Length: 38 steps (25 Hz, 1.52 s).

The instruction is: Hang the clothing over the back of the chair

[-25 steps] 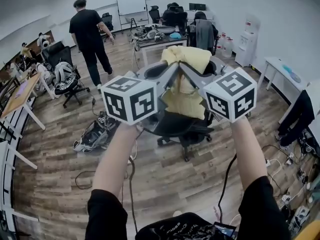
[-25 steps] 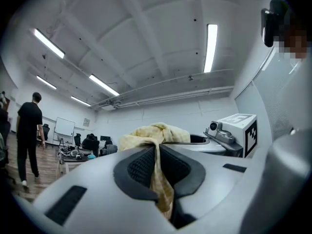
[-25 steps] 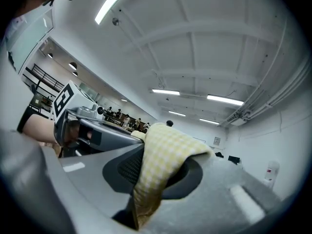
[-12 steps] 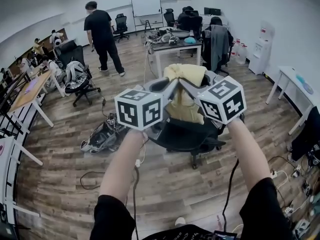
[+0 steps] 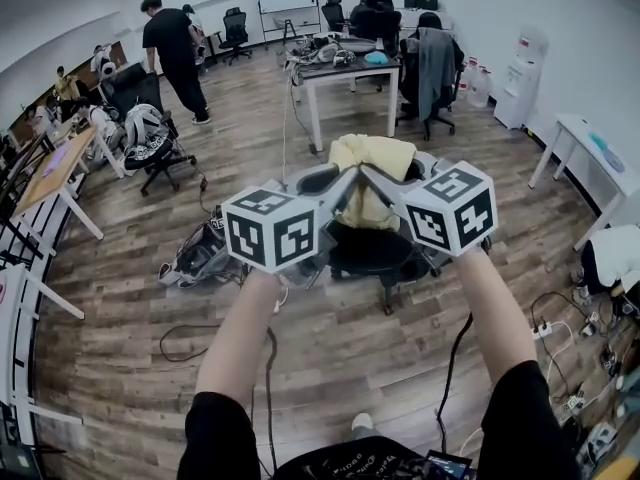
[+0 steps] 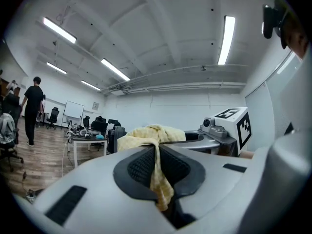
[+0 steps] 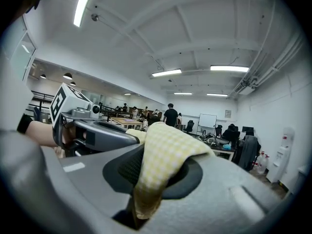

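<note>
A pale yellow checked garment (image 5: 372, 173) hangs bunched between my two grippers, held out in front of me. My left gripper (image 5: 343, 175) is shut on one edge of it; in the left gripper view the cloth (image 6: 157, 167) is pinched between the dark pads. My right gripper (image 5: 372, 173) is shut on the other edge, and in the right gripper view the fabric (image 7: 161, 165) drapes over the pads. Below and just beyond the garment stands a black office chair (image 5: 375, 255), mostly hidden by the grippers and cloth.
A white table (image 5: 350, 68) with clutter stands beyond the chair, with a grey jacket on a chair (image 5: 435, 63) beside it. A person in black (image 5: 170, 48) walks at the back left. Bags (image 5: 195, 258) and cables lie on the wooden floor at left.
Both grippers have come down with the garment, which now hangs lower, close over the black chair. The person in black has walked farther away to the left.
</note>
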Each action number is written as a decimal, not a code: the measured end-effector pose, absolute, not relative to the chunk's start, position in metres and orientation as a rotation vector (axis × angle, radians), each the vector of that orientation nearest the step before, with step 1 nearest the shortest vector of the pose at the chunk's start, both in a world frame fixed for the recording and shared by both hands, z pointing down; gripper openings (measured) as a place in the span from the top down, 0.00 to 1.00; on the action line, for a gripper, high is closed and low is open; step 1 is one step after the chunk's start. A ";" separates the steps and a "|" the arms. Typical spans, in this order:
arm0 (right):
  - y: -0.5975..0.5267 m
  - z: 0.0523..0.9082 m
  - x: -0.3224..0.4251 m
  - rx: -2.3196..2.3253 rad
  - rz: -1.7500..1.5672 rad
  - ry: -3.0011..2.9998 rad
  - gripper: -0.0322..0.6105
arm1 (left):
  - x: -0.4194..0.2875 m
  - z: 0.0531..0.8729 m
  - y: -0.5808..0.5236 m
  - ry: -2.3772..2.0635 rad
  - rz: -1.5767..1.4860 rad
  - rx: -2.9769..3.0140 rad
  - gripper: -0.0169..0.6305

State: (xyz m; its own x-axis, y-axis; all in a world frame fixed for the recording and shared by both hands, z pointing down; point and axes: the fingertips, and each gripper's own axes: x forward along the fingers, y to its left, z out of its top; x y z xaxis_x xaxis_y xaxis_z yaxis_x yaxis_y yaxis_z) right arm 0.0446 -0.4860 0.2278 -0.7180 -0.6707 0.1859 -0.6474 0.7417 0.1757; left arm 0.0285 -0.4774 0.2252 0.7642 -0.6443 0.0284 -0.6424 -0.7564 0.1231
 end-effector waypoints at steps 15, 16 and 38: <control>-0.393 0.265 0.030 1.013 0.137 -2.716 0.84 | -0.008 0.262 -0.395 -0.873 -0.069 2.709 0.94; -0.388 0.268 0.028 1.018 0.162 -2.722 0.84 | -0.010 0.265 -0.390 -0.853 -0.090 2.695 0.94; -0.315 0.358 0.005 1.065 0.531 -2.672 0.84 | -0.032 0.354 -0.324 -0.787 -0.078 2.508 0.94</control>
State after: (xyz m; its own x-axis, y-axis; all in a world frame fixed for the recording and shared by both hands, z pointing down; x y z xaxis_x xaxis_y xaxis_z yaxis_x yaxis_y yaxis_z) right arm 0.0054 -0.3147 0.3584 -0.7145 -0.6183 0.3273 -0.6965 0.6728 -0.2494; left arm -0.0318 -0.3240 0.3536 0.8307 -0.5489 0.0933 -0.5197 -0.7043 0.4836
